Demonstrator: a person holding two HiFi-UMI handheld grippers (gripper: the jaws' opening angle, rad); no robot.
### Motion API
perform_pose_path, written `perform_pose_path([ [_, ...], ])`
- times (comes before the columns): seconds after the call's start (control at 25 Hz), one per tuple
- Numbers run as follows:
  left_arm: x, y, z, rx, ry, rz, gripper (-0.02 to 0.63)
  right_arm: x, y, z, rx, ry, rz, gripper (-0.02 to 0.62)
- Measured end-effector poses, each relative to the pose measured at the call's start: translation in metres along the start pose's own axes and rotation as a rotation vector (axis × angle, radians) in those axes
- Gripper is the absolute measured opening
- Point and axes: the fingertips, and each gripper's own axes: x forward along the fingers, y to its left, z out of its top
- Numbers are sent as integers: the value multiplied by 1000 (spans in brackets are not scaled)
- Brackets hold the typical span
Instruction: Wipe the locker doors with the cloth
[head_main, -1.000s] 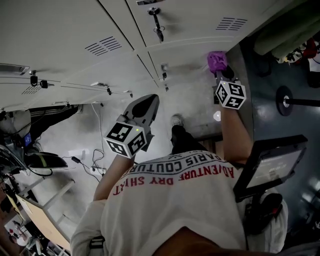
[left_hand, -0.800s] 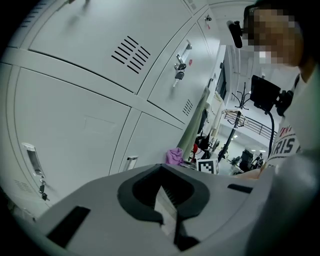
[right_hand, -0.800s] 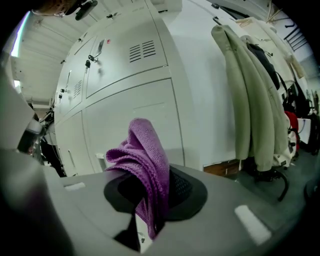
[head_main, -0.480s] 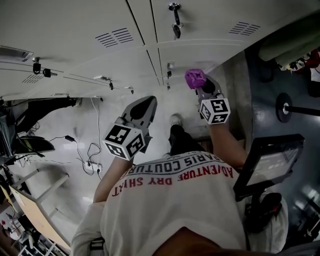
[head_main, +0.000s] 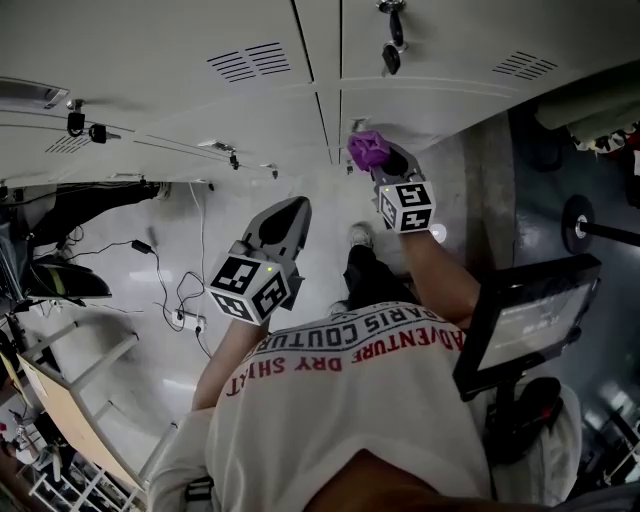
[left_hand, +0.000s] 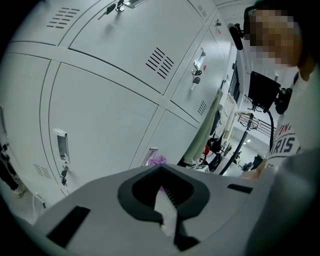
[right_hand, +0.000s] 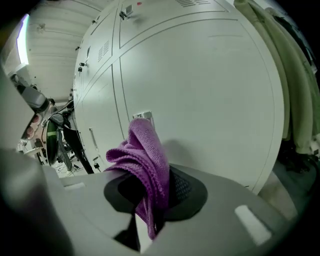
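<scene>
My right gripper (right_hand: 150, 202) pinches the purple cloth (right_hand: 146, 150), bunched just beside the locker door (right_hand: 210, 95). I'd press it flat against the door and sweep in even strokes. My left gripper (left_hand: 167, 200) hangs closed and empty.

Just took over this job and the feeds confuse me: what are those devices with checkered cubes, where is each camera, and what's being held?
No robot arm: a person holds a gripper in each hand; the cubes are part of them. One camera looks down from the person's head; the others ride on each gripper. The right gripper is shut on a purple cloth, close to the grey locker doors. The left gripper is shut and empty.
</scene>
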Motion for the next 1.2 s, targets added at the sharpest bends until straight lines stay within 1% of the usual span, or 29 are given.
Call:
perform_pose_path([
  [0.12, -2, 5, -3, -5, 1, 13, 2, 16, -2, -4, -6, 19, -7, 75],
  [0.28, -2, 8, -9, -9, 9, 21, 2, 30, -7, -2, 1, 13, -18, 75],
  [0.56, 3, 6, -13, -11, 16, 11, 2, 31, -7, -2, 9, 9, -22, 75],
  [0.8, 12, -2, -13, 0, 29, -8, 2, 28, -12, -1, -34, 15, -18, 75],
  [1.0, 21, -9, -16, 6, 40, -29, 2, 18, -33, 0, -11, -3, -52, 75],
  [1.2, 30, -18, -19, 15, 54, -52, 2, -2, -71, -1, 18, -16, -121, 75],
])
